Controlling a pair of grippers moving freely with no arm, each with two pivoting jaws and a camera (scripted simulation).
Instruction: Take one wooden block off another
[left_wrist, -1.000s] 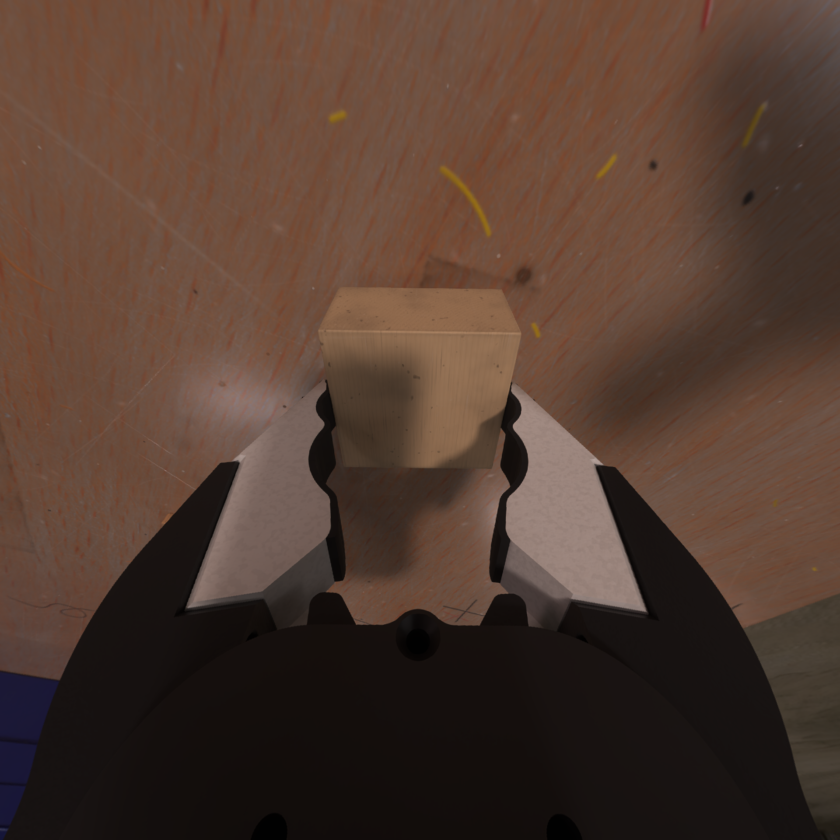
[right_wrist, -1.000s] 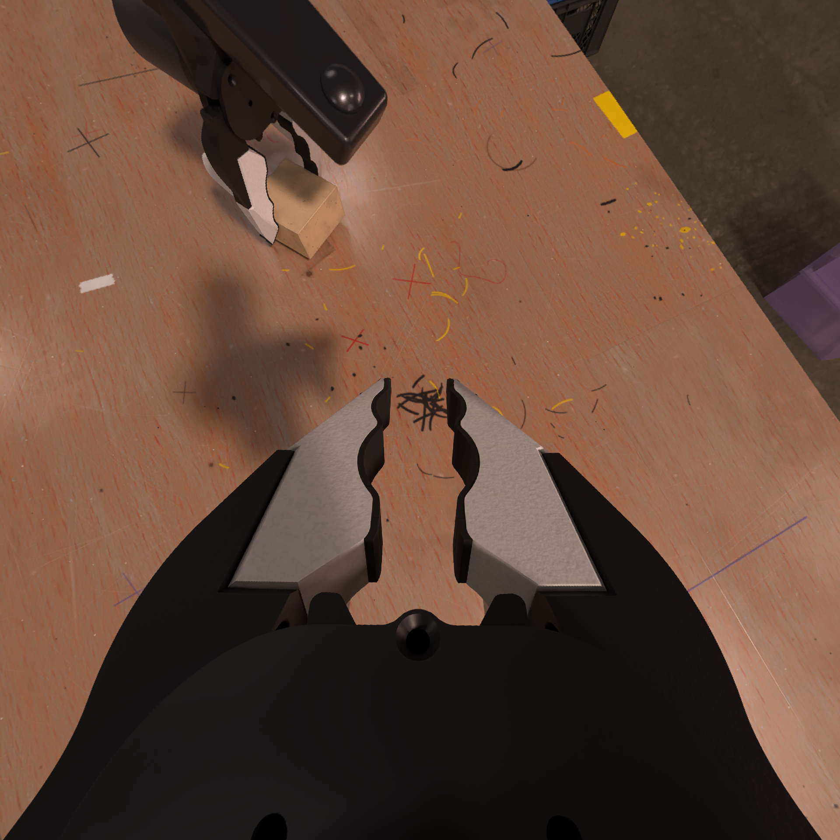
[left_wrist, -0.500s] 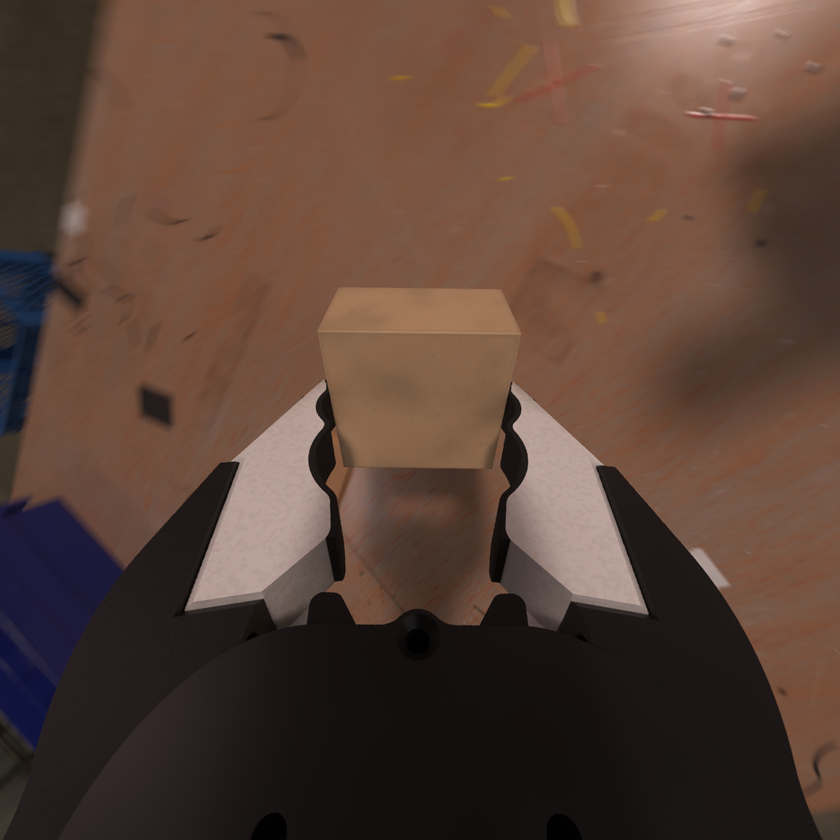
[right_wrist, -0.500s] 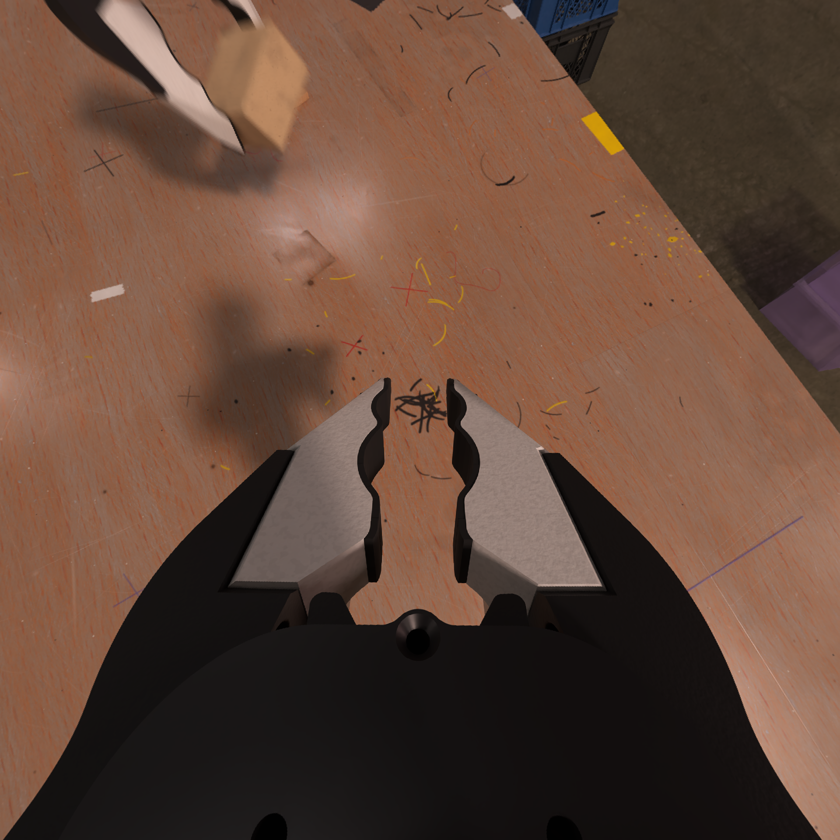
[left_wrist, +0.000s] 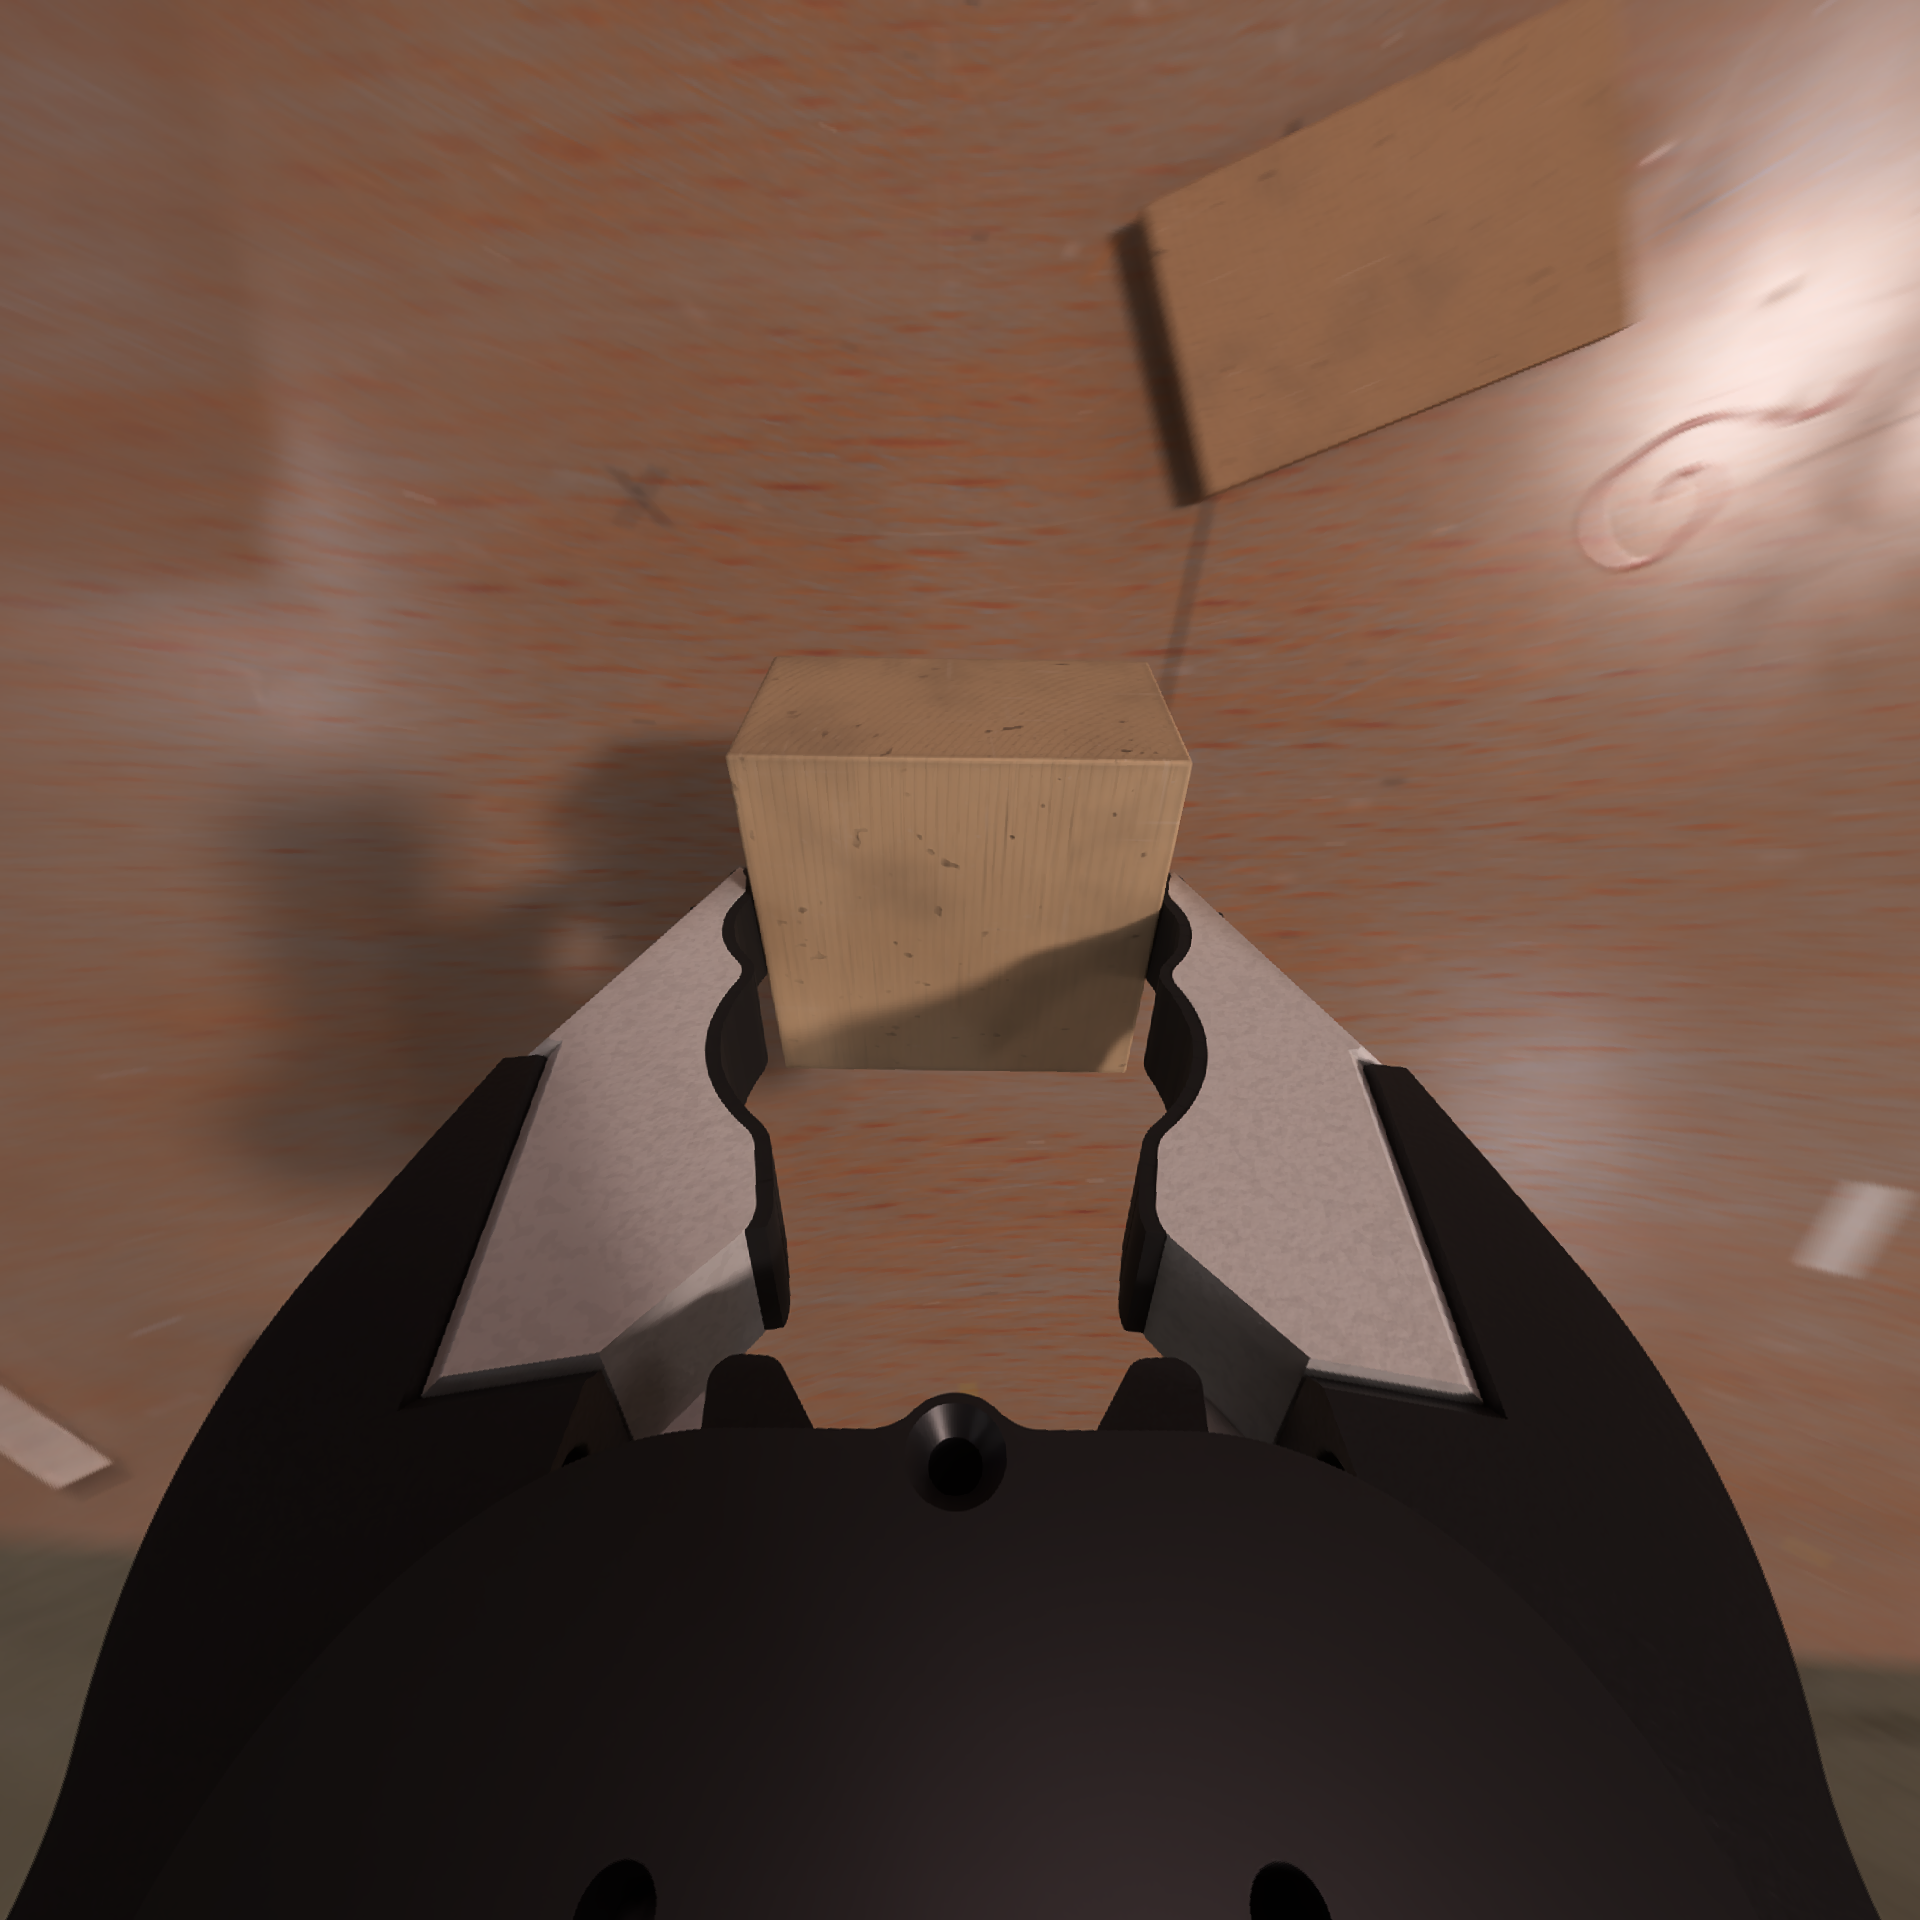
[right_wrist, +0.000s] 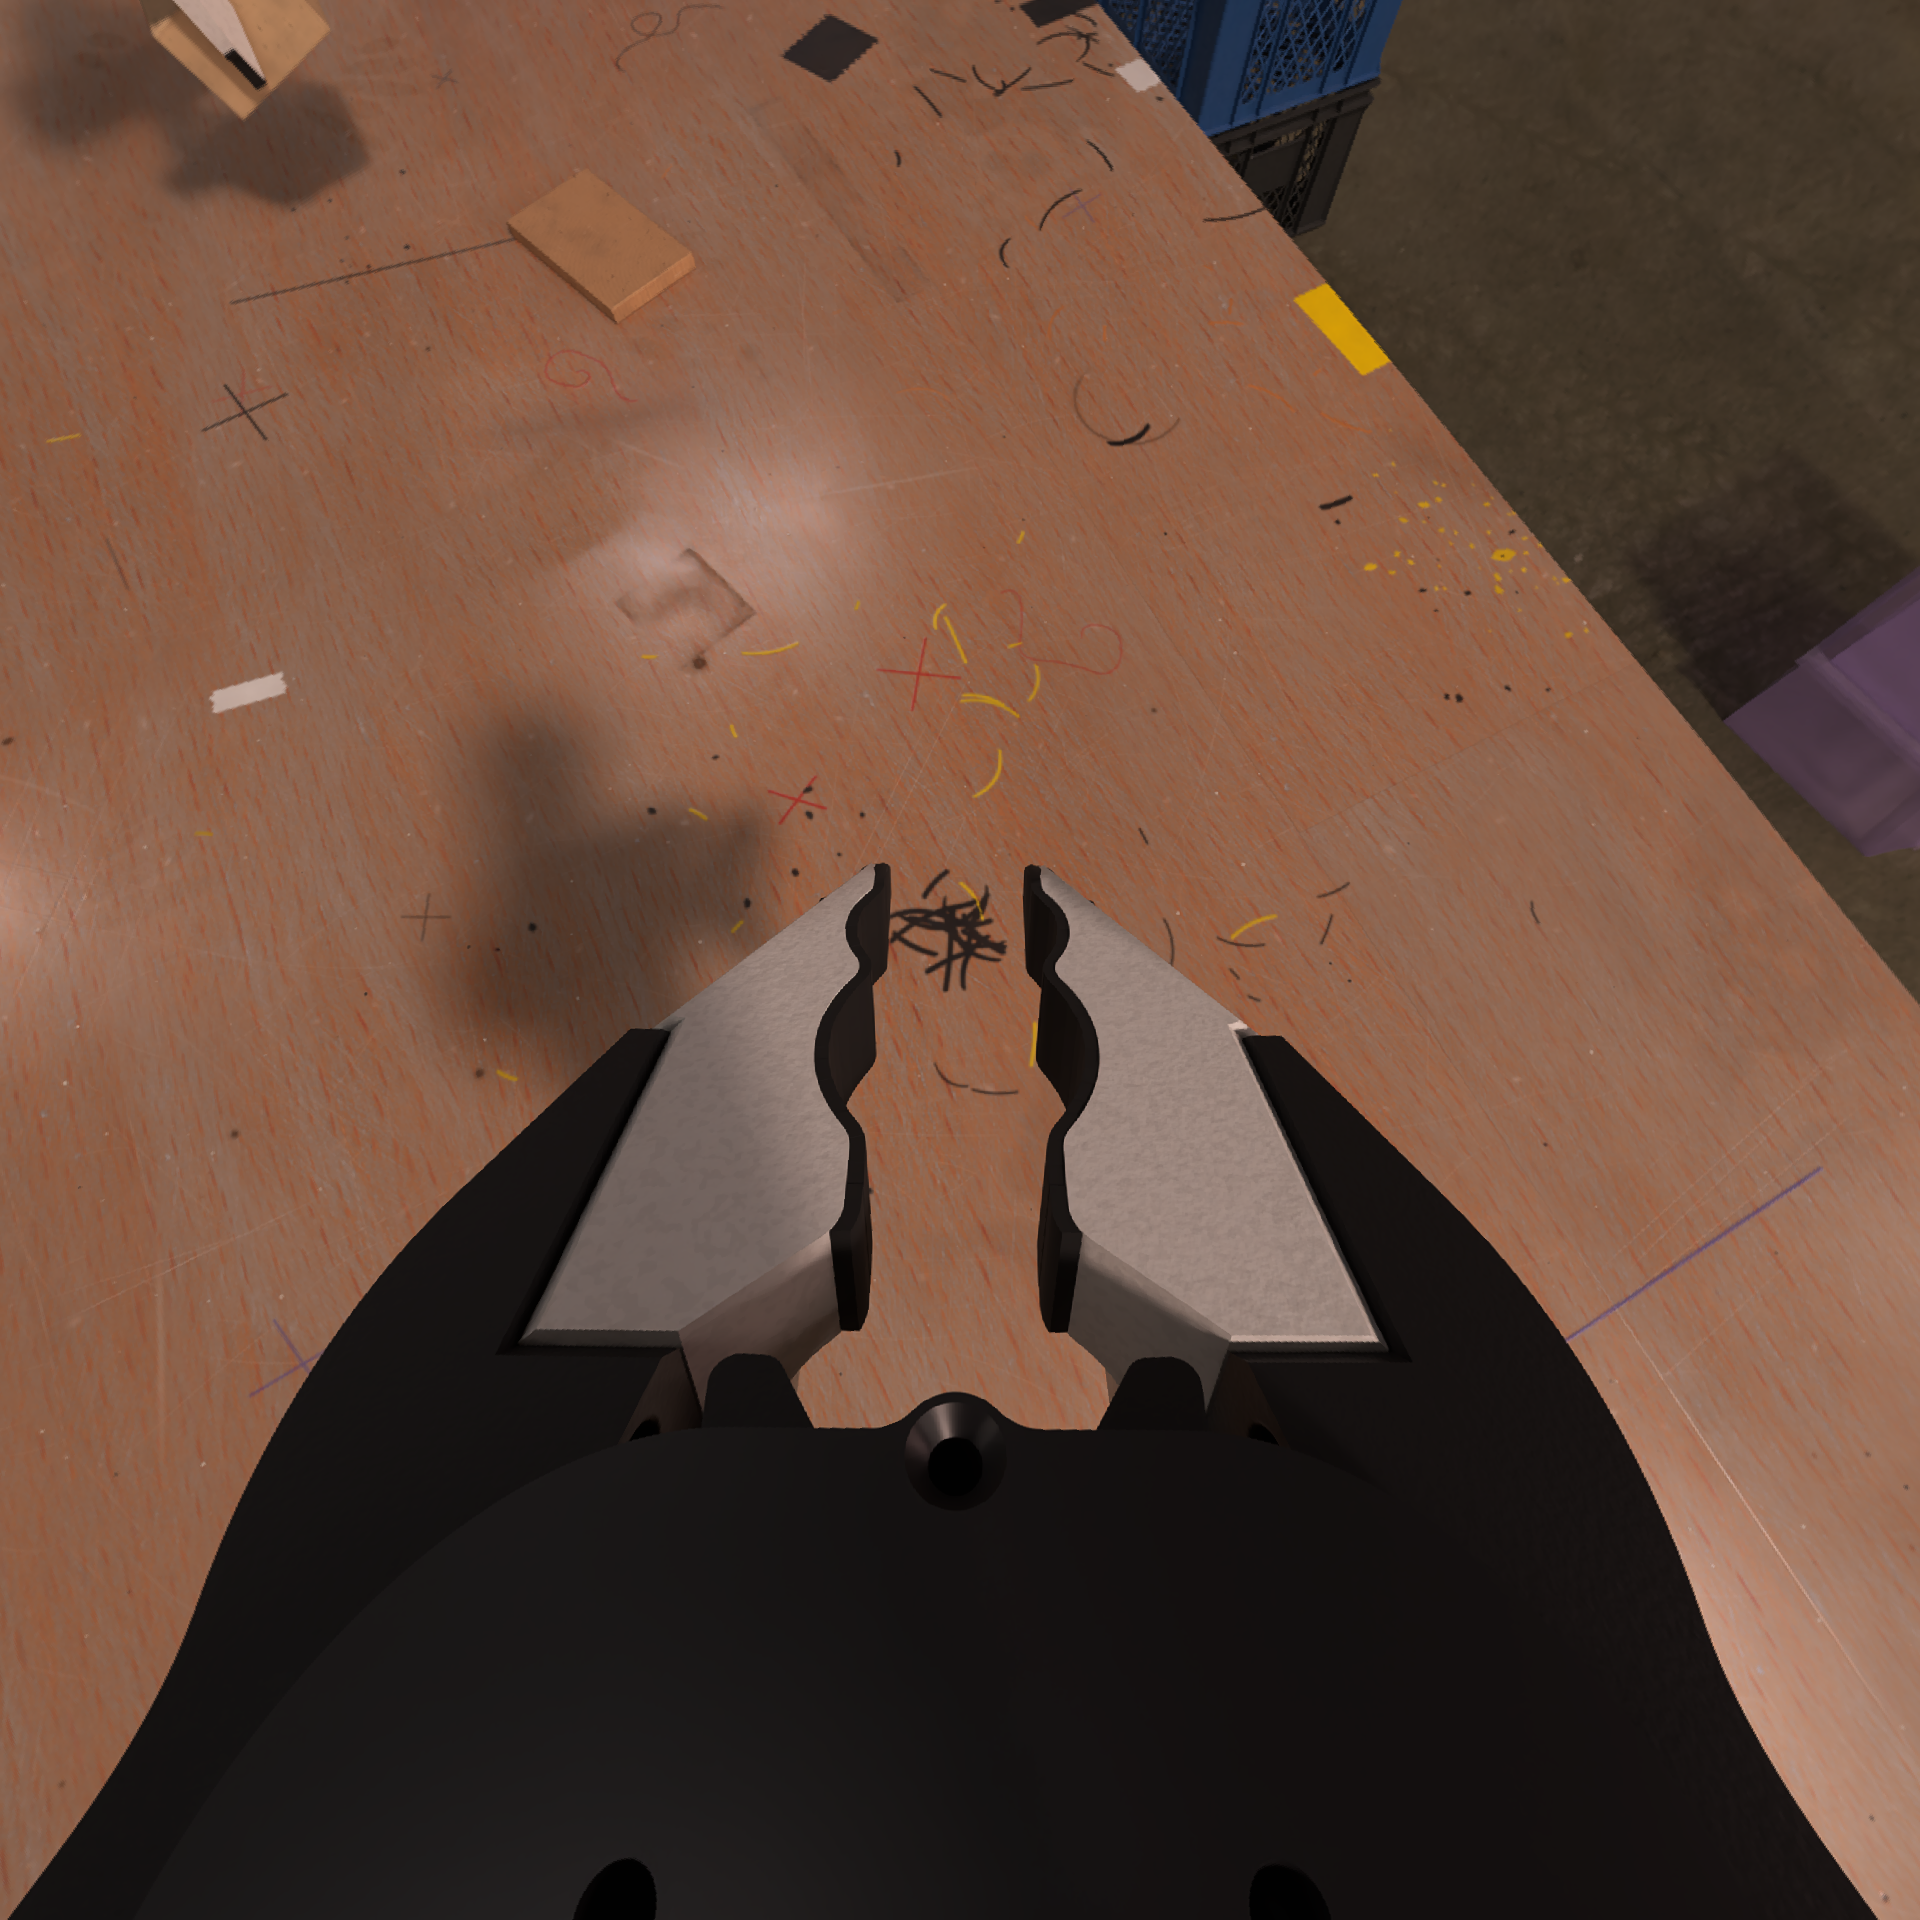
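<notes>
- Wooden cube (left_wrist: 956, 883), rigid and probably light, sits clenched in the left tool (left_wrist: 956, 904) by opposite flat faces (a secure hold).
- Right tool (right_wrist: 956, 883) hangs parted, empty, above the tabletop (right_wrist: 1351, 831).

I see bare tabletop (right_wrist: 1195, 665) ahead of my right gripper (right_wrist: 957, 914); only the flat board (right_wrist: 601, 242) lies far left.
</notes>
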